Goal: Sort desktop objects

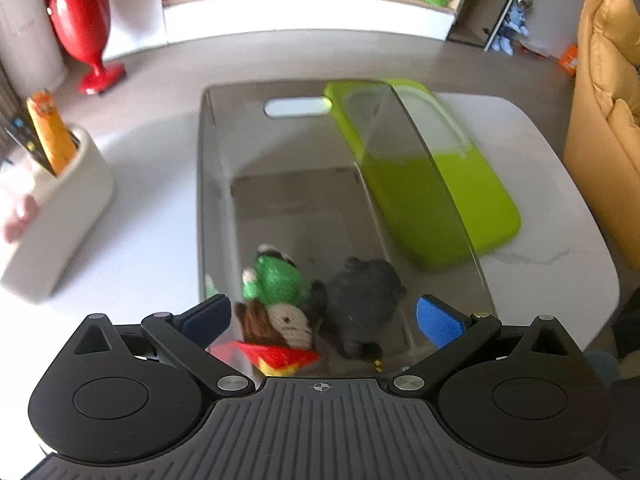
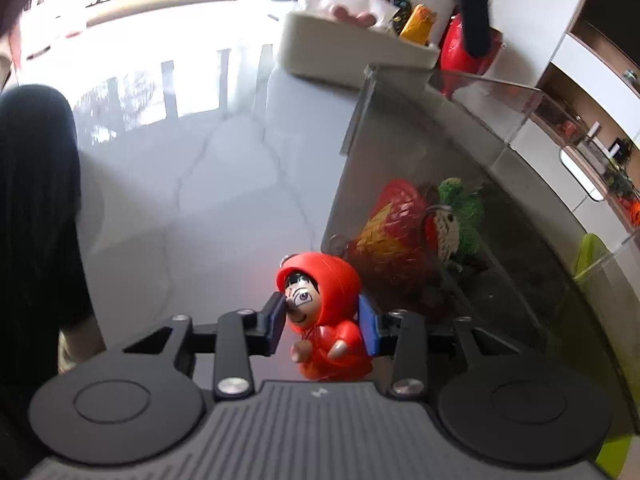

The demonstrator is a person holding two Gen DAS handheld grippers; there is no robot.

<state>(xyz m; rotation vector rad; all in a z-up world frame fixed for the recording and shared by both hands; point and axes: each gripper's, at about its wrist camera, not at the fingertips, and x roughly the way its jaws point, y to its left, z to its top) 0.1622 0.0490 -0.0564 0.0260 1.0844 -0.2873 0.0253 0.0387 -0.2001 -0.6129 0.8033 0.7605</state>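
Observation:
My right gripper (image 2: 324,320) is shut on a red hooded figurine (image 2: 332,308), one pad on its face and the other on its back, low over the white table beside the clear grey bin (image 2: 400,128). Through that bin's wall show a red-and-yellow knitted toy (image 2: 392,224) and a green knitted toy (image 2: 460,204). My left gripper (image 1: 326,314) hangs open over the near end of the bin (image 1: 212,184), with nothing between its fingers. Below it lie the green knitted toy (image 1: 276,280), a brown-and-white knitted toy (image 1: 280,324), the red-and-yellow one (image 1: 280,356) and a dark grey plush (image 1: 364,296).
A lime green lid (image 1: 448,200) lies on the table right of the bin. A white organiser (image 1: 60,216) with an orange item and pens stands to the left. A red goblet-shaped vase (image 1: 88,32) and a yellow sofa (image 1: 608,100) stand beyond the table. A person's dark clothing (image 2: 36,200) fills the left edge.

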